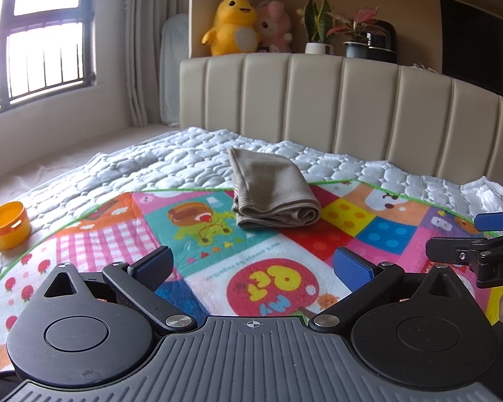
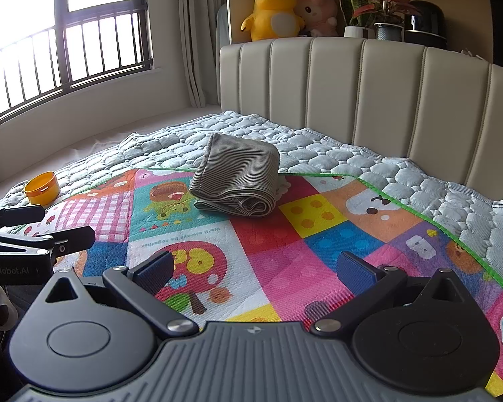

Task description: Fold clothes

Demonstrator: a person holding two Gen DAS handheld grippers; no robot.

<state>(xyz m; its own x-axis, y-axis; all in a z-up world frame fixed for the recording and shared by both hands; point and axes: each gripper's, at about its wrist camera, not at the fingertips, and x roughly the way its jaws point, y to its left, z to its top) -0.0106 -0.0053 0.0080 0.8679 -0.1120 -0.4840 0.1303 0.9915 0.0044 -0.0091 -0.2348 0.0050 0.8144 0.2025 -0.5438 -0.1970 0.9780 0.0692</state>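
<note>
Both pairs of fingers are spread wide and hold nothing. On the left gripper [image 1: 253,264], the blue fingers [image 1: 157,264] hang just above the colourful play blanket [image 1: 117,244]. On the right gripper [image 2: 255,266], the blue fingers [image 2: 355,269] hang above the same blanket too. The two grippers sit side by side, near each other.

Straight ahead of the fingers, well apart from them, lies the folded brown cloth [image 1: 273,189]. It is striped and folded into a small thick bundle. Its near end rests on the play blanket and its far end on the white quilt [image 1: 171,164].

Far off to the left of the fingers, an orange cup [image 1: 9,224] stands on the quilt.

Behind the cloth rises the bed's padded headboard [image 1: 335,104]. Up on the shelf behind it sit a yellow duck toy [image 1: 233,26], a pink bunny toy [image 1: 275,26] and potted plants [image 1: 335,26].
</note>
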